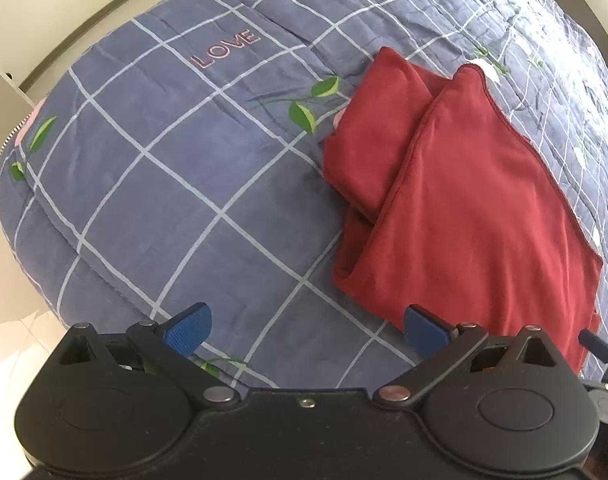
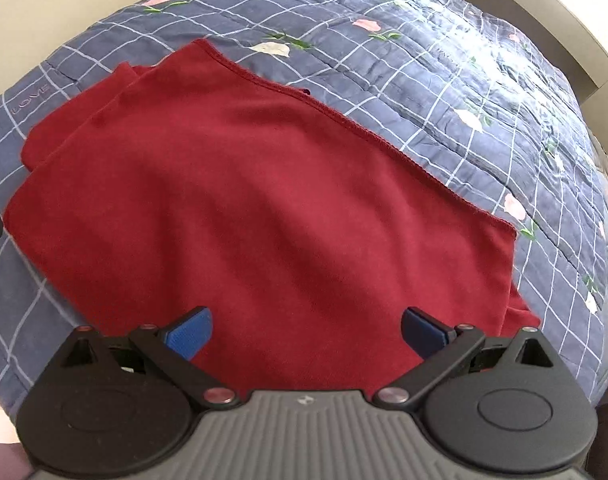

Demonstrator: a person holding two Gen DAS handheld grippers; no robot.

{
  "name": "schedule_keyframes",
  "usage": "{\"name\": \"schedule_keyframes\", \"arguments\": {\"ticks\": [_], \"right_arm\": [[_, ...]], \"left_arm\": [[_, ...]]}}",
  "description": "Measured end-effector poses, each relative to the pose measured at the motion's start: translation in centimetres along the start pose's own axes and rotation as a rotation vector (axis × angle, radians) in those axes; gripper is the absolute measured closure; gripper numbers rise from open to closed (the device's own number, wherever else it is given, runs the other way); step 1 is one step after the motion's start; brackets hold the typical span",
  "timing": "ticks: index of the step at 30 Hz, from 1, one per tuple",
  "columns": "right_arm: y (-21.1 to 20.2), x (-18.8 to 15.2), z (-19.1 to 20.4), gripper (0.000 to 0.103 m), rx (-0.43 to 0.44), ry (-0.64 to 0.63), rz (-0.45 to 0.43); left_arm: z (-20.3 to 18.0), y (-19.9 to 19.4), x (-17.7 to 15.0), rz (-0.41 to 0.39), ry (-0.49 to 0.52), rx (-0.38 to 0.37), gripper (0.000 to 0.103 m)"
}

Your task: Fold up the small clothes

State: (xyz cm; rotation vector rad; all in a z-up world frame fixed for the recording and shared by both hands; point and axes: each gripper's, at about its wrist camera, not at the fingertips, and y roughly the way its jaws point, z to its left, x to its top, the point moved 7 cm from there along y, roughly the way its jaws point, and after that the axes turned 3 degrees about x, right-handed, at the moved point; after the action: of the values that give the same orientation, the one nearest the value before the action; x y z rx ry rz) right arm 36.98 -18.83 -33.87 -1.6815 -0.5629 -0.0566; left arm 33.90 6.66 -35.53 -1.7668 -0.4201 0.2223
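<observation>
A dark red garment (image 1: 456, 200) lies folded on the blue checked quilt (image 1: 143, 184), with a narrower folded part sticking out at its far left. My left gripper (image 1: 308, 330) is open and empty, hovering over the quilt just left of the garment's near edge. My right gripper (image 2: 306, 330) is open and empty above the near part of the red garment (image 2: 243, 200), which fills the middle of the right wrist view. The right gripper's edge (image 1: 596, 344) shows at the far right of the left wrist view.
The quilt (image 2: 444, 92) covers a bed, with flower prints and the word LOVE (image 1: 227, 48) stitched on it. A beige wall and headboard edge (image 1: 43, 32) run behind. The bed's edge and pale floor (image 1: 3, 280) lie at the left.
</observation>
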Motion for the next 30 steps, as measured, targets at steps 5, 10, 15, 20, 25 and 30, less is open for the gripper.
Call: {"name": "schedule_keyframes", "arguments": {"ticks": [5, 10, 15, 20, 25, 30], "right_arm": [[0.5, 0.2, 0.2, 0.0, -0.013, -0.054, -0.02], [1.2, -0.1, 0.7, 0.0, -0.007, -0.095, 0.017], [1.7, -0.6, 0.8, 0.0, -0.006, -0.079, 0.057], [1.6, -0.6, 0.3, 0.0, -0.018, -0.042, 0.063], [1.8, -0.6, -0.2, 0.0, -0.026, -0.01, 0.062], [1.9, -0.5, 0.1, 0.0, -0.031, -0.006, 0.058]], "left_arm": [[-0.6, 0.2, 0.7, -0.005, -0.008, -0.027, 0.001], [-1.3, 0.1, 3.1, -0.042, 0.014, -0.029, 0.001], [-2.3, 0.7, 5.3, -0.047, 0.06, -0.036, 0.001], [-2.9, 2.2, 6.4, -0.034, 0.115, -0.032, 0.001], [-2.6, 4.7, 6.5, 0.028, 0.135, -0.014, 0.001], [-3.3, 5.1, 6.5, 0.053, 0.162, -0.025, 0.001]]}}
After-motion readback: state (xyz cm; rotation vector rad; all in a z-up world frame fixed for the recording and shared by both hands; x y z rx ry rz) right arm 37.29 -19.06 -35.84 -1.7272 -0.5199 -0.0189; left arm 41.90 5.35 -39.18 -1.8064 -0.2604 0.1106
